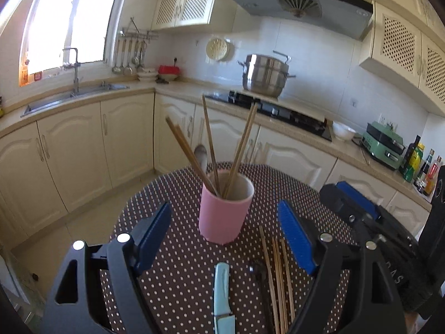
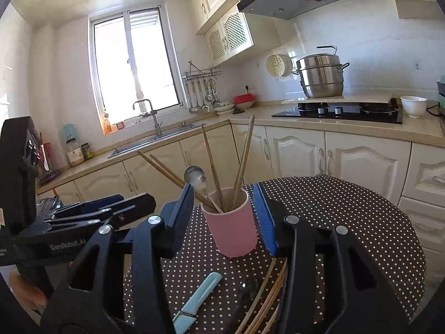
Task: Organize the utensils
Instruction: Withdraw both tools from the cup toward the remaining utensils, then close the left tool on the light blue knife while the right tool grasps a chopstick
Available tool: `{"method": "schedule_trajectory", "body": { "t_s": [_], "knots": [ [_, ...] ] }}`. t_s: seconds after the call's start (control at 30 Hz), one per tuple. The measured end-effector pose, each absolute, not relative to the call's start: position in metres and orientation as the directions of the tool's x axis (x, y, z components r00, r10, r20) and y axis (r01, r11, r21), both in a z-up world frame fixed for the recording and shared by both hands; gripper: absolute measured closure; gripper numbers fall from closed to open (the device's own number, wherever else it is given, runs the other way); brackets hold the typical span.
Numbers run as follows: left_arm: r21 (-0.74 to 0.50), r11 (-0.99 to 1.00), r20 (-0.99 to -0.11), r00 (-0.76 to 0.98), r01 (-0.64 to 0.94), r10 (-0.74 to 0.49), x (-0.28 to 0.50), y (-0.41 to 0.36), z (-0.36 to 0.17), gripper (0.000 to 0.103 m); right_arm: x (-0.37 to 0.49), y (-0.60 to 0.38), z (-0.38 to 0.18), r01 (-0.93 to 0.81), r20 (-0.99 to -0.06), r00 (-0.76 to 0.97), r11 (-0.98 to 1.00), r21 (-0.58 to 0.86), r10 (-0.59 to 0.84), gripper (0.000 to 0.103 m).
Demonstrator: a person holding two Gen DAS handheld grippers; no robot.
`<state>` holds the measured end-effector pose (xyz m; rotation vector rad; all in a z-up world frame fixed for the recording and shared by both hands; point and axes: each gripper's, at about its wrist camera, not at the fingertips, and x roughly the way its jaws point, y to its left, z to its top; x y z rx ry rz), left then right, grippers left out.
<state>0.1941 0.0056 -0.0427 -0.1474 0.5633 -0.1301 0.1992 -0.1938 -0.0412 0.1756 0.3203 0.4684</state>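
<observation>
A pink cup (image 1: 224, 217) (image 2: 235, 228) stands upright on the round table (image 1: 172, 250) with its brown dotted cloth. It holds several wooden chopsticks (image 1: 211, 144) and a metal spoon (image 2: 196, 179). In front of the cup lie a light-blue-handled knife (image 1: 222, 289) (image 2: 198, 297), several loose chopsticks (image 1: 278, 278) (image 2: 264, 300) and a dark utensil (image 1: 260, 275). My left gripper (image 1: 225, 208) is open and hovers short of the cup, over the knife. My right gripper (image 2: 224, 194) is open too, with nothing gripped; in the left wrist view its fingers (image 1: 347, 197) are off to the cup's right.
Cream cabinets and a counter run behind the table, with a sink (image 2: 155, 142), a hob (image 2: 339, 111), a steel steamer pot (image 1: 264, 76) and a white bowl (image 2: 413, 105). Bottles (image 1: 417, 164) and a green appliance (image 1: 385, 143) stand at the right.
</observation>
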Motion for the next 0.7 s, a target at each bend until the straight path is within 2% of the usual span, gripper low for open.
{"method": "schedule_trajectory", "body": {
  "t_s": [0.13,0.33,0.6,0.63,0.7],
  "knots": [
    [-0.193,0.978,-0.665,0.723,0.079,-0.19,0.207,0.008,-0.077,0.026,0.194,-0.197,-0.053,-0.388,-0.312,0.842,0.895,0.218,0.441,0.057],
    [-0.194,0.978,-0.789,0.582,0.072,-0.199,0.219,0.006,-0.119,0.026,0.197,-0.202,-0.076,-0.349,-0.414,0.819,0.917,0.193,0.399,0.056],
    [-0.148,0.987,-0.894,0.418,0.069,-0.163,0.233,-0.004,-0.171,0.026,0.218,-0.205,-0.132,-0.287,-0.669,0.675,0.946,0.149,0.31,0.055],
    [-0.141,0.988,-0.899,0.41,0.063,-0.154,0.235,-0.005,-0.176,0.028,0.219,-0.207,-0.14,-0.278,-0.693,0.656,0.949,0.146,0.299,0.055],
    [-0.133,0.99,-0.909,0.392,0.05,-0.142,0.239,-0.006,-0.185,0.039,0.22,-0.21,-0.15,-0.26,-0.72,0.636,0.956,0.139,0.278,0.055]
  ]
}}
